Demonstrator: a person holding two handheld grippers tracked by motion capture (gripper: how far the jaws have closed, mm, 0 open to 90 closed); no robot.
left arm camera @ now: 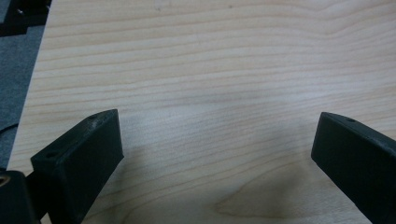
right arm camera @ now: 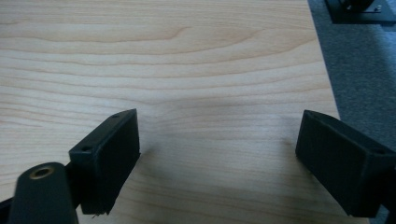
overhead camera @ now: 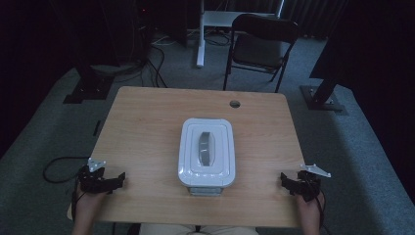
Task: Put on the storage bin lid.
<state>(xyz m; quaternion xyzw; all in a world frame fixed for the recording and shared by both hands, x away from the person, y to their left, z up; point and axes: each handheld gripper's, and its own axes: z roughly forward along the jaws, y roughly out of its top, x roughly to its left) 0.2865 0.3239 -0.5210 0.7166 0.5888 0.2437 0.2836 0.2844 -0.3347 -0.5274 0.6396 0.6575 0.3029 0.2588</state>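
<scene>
A white lidded box (overhead camera: 206,152) with a grey handle (overhead camera: 205,148) on its lid stands in the middle of the wooden table (overhead camera: 147,122), near the front edge. My left gripper (overhead camera: 100,179) rests at the table's front left corner, open, well left of the box. In the left gripper view its jaws stand wide apart over bare wood (left arm camera: 215,93). My right gripper (overhead camera: 302,185) rests at the front right corner, open too. Bare wood (right arm camera: 187,70) lies between its spread jaws in the right gripper view.
A round cable hole (overhead camera: 235,104) sits near the table's far edge. A black folding chair (overhead camera: 259,46) stands behind the table on grey carpet. Dark stand bases (overhead camera: 88,88) flank the table at left and right (overhead camera: 323,95).
</scene>
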